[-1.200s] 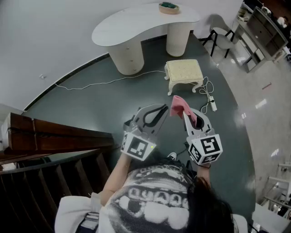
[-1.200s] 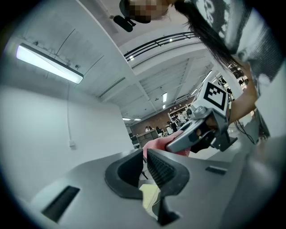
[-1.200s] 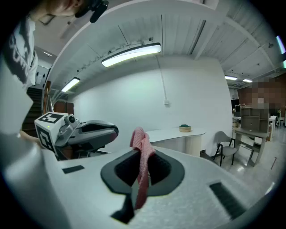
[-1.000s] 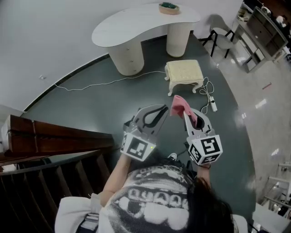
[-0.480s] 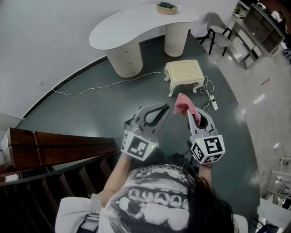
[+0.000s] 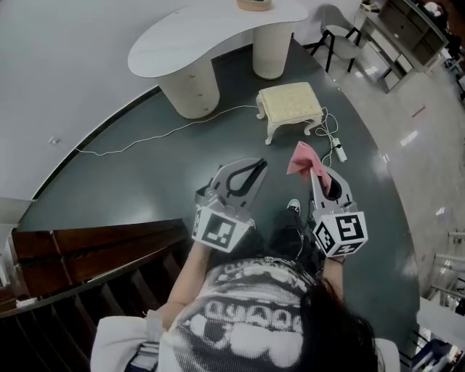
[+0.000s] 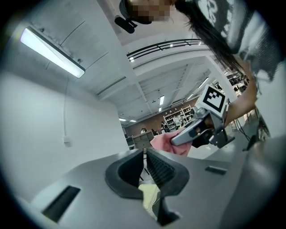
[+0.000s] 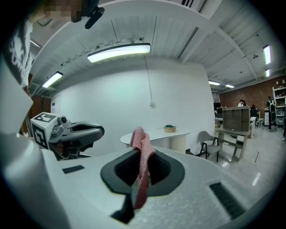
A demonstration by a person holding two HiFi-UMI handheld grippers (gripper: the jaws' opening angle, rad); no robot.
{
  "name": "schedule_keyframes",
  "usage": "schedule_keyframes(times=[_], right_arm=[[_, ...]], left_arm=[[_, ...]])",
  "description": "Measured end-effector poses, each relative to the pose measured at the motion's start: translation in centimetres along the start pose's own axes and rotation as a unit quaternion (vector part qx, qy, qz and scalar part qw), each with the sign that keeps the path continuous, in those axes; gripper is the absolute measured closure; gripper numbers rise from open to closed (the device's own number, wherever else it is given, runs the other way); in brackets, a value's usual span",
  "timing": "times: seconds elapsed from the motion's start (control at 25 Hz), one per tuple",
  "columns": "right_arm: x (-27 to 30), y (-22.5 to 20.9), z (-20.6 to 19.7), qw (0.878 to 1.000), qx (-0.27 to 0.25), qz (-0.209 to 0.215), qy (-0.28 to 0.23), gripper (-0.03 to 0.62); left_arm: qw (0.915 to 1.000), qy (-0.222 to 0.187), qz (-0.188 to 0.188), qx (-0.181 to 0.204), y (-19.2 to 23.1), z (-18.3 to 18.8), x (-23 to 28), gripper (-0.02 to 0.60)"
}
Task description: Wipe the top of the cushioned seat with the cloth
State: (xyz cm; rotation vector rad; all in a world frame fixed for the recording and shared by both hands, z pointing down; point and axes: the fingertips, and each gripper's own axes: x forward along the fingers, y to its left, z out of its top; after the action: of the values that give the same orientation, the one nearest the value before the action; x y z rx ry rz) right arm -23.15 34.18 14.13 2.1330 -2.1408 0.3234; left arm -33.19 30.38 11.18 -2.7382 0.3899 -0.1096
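Observation:
A cream cushioned stool (image 6: 290,102) with carved white legs stands on the dark floor ahead of me. My right gripper (image 6: 314,168) is shut on a pink cloth (image 6: 301,158), which sticks out past its tips and hangs between the jaws (image 8: 140,156). It is held in the air short of the stool. My left gripper (image 6: 254,166) is beside it at the left, shut with nothing in it (image 7: 145,154). A cream patch shows through the gap under the left jaws. The left gripper view also catches the right gripper (image 7: 172,142) with the pink cloth (image 7: 167,144).
A white curved table (image 6: 211,40) with a bowl (image 6: 254,3) stands behind the stool. A white cable (image 6: 174,131) and a power strip (image 6: 338,153) lie on the floor by the stool. A grey chair (image 6: 338,38) is at the back right, dark wooden stairs (image 6: 87,251) at my left.
The person has stepped forward and the view has shifted, so the stool and table sit higher in the head view. Both grippers keep their hold and spacing.

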Motion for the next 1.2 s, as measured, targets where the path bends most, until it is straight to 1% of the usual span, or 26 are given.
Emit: schedule_keyframes(times=[0.16, 0.32, 0.52, 0.68, 0.8, 0.88, 1.04, 1.2], right_arm=[[1.1, -2.1, 0.0, 1.000, 0.002, 0.002, 0.000, 0.583], [3.3, -5.2, -0.1, 1.000, 0.000, 0.013, 0.004, 0.583], [6.4, -11.4, 0.5, 0.999, -0.007, 0.032, 0.010, 0.583], [9.2, -16.9, 1.5, 0.998, -0.007, 0.055, 0.013, 0.583], [10.8, -20.6, 1.7, 0.997, -0.003, 0.073, 0.017, 0.583], [11.6, -22.5, 1.5, 0.996, -0.002, 0.084, 0.022, 0.583], [12.9, -26.0, 1.1, 0.994, -0.001, 0.102, 0.030, 0.583], [13.9, -28.7, 0.5, 0.993, 0.007, 0.114, 0.036, 0.583]], left_arm=[[0.9999, 0.009, 0.002, 0.011, 0.4, -0.6, 2.0, 0.566], [0.9996, 0.013, 0.022, 0.013, 1.9, -1.3, 5.1, 0.570], [0.9988, 0.023, 0.042, -0.003, 2.9, -2.0, 11.5, 0.571], [0.9977, 0.040, 0.052, 0.018, 3.5, -1.7, 17.3, 0.570], [0.9970, 0.048, 0.060, 0.011, 3.1, -1.8, 21.2, 0.569], [0.9963, 0.055, 0.065, 0.003, 2.8, -2.2, 23.5, 0.569], [0.9944, 0.074, 0.075, 0.016, 2.9, -2.4, 27.2, 0.569], [0.9928, 0.092, 0.077, 0.008, 2.4, -3.0, 29.7, 0.569]])
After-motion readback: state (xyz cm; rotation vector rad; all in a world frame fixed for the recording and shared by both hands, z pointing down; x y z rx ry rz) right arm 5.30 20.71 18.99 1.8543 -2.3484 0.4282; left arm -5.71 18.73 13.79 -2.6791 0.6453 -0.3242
